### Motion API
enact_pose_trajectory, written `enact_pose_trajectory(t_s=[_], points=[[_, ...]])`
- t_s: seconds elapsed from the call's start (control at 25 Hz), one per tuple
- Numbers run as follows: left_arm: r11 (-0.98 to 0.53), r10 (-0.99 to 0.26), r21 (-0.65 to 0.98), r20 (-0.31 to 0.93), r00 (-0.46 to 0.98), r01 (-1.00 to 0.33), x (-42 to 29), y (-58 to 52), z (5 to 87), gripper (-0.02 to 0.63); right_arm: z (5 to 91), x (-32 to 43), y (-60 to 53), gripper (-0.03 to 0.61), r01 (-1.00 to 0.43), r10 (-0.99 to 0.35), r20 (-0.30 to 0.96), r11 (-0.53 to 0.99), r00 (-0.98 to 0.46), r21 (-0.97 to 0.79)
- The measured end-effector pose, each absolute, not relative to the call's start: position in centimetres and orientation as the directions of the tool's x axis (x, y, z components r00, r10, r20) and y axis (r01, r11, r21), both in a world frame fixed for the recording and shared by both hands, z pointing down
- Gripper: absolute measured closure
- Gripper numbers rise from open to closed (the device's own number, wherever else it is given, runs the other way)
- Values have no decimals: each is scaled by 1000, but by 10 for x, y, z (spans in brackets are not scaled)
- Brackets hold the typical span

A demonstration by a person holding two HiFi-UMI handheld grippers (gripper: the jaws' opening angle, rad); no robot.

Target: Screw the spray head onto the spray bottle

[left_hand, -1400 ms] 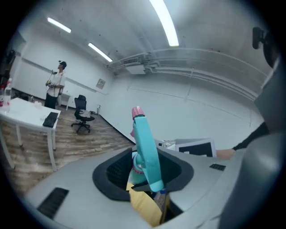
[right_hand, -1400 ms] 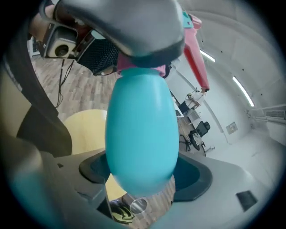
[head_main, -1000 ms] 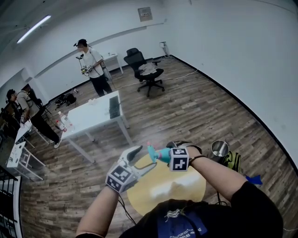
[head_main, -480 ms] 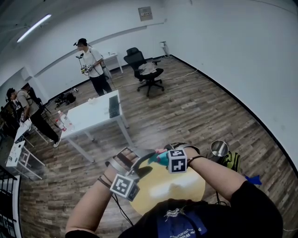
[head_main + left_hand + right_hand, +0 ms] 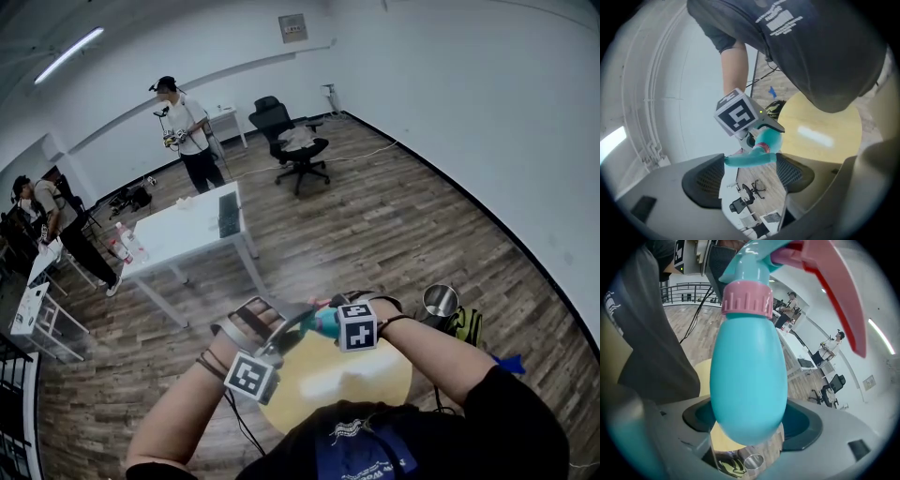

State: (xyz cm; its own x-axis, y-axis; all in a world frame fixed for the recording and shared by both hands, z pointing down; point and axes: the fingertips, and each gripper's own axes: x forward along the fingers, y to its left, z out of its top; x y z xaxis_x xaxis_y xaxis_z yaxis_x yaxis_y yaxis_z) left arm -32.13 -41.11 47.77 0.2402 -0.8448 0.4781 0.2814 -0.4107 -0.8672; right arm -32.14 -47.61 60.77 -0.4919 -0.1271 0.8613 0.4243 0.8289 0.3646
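Spray bottle (image 5: 747,380), teal with a pink collar, is hanging above the far edge of the round yellow bench (image 5: 366,375), the right hand-held gripper (image 5: 750,420) clamping its belly. The left hand-held gripper (image 5: 750,169) is grasping the spray head (image 5: 752,158), its jaws having just been closing.

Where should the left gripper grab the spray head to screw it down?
Grip the spray head end to end, nozzle to back, coming in along the bottle's axis from above the pink collar. It lies as a bar across that axis, so a wrist roll likely turns it. The left gripper's jaws have just been closing on its two ends.
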Motion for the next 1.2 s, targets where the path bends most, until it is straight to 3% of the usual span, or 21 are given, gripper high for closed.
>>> enact_pose_trajectory(t_s=[0.32,0.52,0.64,0.8,0.92,1.04,1.2], points=[[-593,-801,-796,568,192,-119,-324,-428,473,236,609,-316,-481,152,396,-110,867,857,-486,330],[-620,-768,-684,628,122,-384,-340,-437,476,245,604,-322,-486,154,364,-173,855,850,-489,380],[-631,-710,-541,692,132,-557,-342,-438,479,259,603,-323,-490,156,374,-225,838,816,-497,441],[-597,-629,-254,737,247,-761,-355,-441,478,291,598,-327,-495,158,384,-255,824,789,-506,480],[-576,-632,-175,716,298,-799,-356,-441,475,301,597,-325,-494,158,387,-253,824,788,-507,479],[-577,-700,-381,687,196,-722,-347,-441,470,305,599,-325,-493,160,370,-237,828,808,-508,459],[-529,-825,-681,552,120,-506,-329,-447,457,326,598,-334,-491,160,301,-139,811,882,-569,362]])
